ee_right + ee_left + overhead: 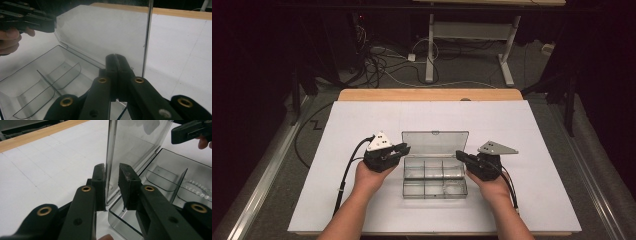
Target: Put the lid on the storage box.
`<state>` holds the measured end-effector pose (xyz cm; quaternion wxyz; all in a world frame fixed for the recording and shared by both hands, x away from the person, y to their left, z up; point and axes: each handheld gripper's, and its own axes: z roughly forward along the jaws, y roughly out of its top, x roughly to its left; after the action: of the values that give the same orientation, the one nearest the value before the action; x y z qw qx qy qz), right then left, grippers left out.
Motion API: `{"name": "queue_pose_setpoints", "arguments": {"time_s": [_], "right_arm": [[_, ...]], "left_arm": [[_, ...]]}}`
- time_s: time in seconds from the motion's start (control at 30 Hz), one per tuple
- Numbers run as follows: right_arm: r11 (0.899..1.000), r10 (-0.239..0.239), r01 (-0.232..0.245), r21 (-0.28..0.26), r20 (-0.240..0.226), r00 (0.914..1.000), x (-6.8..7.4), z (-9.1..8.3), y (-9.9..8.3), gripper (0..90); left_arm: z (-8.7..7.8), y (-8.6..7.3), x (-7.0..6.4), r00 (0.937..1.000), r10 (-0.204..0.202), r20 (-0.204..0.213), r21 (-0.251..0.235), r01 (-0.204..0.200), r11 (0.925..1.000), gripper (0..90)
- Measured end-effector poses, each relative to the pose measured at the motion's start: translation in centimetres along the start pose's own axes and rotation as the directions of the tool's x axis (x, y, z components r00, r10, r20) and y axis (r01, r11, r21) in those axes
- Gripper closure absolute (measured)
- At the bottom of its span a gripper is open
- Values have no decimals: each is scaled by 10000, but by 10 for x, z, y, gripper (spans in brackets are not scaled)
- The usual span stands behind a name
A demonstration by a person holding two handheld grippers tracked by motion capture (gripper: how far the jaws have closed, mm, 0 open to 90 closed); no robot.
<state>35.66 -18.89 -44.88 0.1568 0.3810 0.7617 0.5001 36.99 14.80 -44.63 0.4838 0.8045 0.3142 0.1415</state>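
White sheeting covers the bench (362, 200); near its front edge sits a clear, smooth plastic compartment box (434, 179), lid (435, 142) upright. Left gripper (402, 149) straddles the lid's edge, parted; right gripper (459, 155) clenched, empty.

A white-topped table (362, 120) is standing on grey carpet (272, 180); cables (382, 62) are trailing beneath 1 white desk frame (472, 35); surroundings are lying dark.
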Motion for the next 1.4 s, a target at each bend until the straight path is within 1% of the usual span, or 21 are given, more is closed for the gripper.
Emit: {"name": "queue_pose_setpoints", "arguments": {"time_s": [0.1, 0.23, 0.37, 0.5, 0.57, 0.63, 0.7, 0.9, 0.97, 1.23, 1.4], "right_arm": [[10000, -8, 8, 3, 2, 10000, 2, -1, 0, 900], [10000, -57, 57, -6, 9, 10000, 4, -3, 0, 900], [9999, -111, 112, -34, 33, 9999, 6, -6, 0, 900], [9998, -211, 211, -25, 91, 9997, 8, -8, -1, 900], [9998, -220, 220, -26, 133, 9997, 10, -8, -2, 900], [9997, -226, 226, -15, 146, 9996, 11, -8, -2, 900], [9997, -251, 252, -27, 134, 9996, 11, -9, -2, 900], [9994, -350, 351, -46, 161, 9993, 13, -11, -2, 900], [9995, -300, 301, -18, 165, 9994, 13, -12, -3, 900], [9994, -349, 348, 44, 135, 9993, 15, -15, -5, 900], [9993, -358, 357, 62, 127, 9993, 15, -15, -6, 900]], "left_arm": [[-1, -1, -2, 10000, 63, -18, 27, -63, 10000, 734], [-3, -1, -4, 10000, 41, 13, 64, -42, 10000, 726], [-5, -3, -6, 9999, 111, -49, 67, -111, 9999, 715], [-6, -6, -6, 10000, -17, -7, 64, 17, 10000, 714], [-6, -8, -7, 10000, -13, -3, 101, 13, 9999, 714], [-6, -9, -7, 10000, -63, 74, 119, 62, 9999, 695], [-6, -10, -9, 10000, 16, -2, 140, -16, 9999, 690], [-8, -13, -11, 10000, 6, 23, 153, -7, 9999, 684], [-8, -14, -12, 10000, 16, 26, 162, -17, 9999, 681], [-9, -18, -13, 10000, -63, 31, 186, 62, 9998, 679], [-12, -22, -13, 9998, -154, -89, 204, 156, 9997, 679]]}}
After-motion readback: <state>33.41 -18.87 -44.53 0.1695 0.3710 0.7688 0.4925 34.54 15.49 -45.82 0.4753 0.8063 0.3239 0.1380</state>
